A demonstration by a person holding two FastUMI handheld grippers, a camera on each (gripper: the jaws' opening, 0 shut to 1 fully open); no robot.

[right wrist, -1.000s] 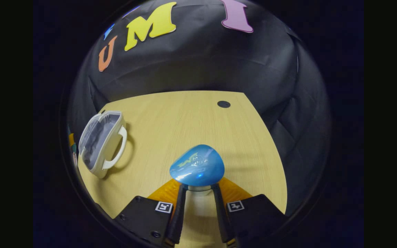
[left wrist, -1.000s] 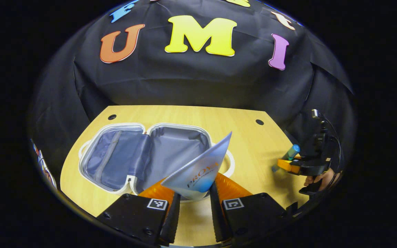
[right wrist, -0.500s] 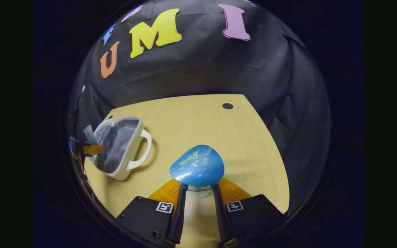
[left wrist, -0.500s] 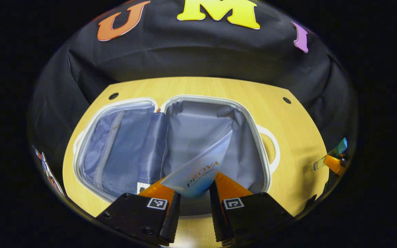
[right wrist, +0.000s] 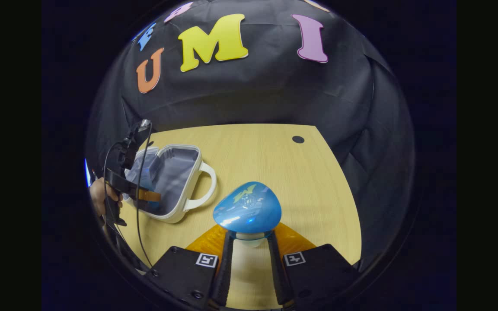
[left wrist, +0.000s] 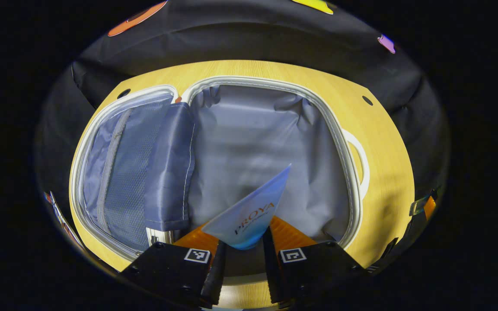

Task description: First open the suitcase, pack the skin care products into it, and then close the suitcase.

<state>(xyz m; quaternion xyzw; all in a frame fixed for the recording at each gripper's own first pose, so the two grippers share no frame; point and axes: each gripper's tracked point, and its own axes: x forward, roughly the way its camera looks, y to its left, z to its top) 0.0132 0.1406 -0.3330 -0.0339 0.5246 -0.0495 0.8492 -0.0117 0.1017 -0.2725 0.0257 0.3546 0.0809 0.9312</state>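
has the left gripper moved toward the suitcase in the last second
Yes. The left gripper, shut on the tube, has advanced over the open suitcase, which looms larger against the table.

"PROYA" printed on pale blue tube (left wrist: 253,211).

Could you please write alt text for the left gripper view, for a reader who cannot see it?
The left gripper holds a flat pale-blue skin care tube over the open white suitcase with grey fabric lining, which lies flat on a light wooden table. Its lid half has a mesh zip pocket.
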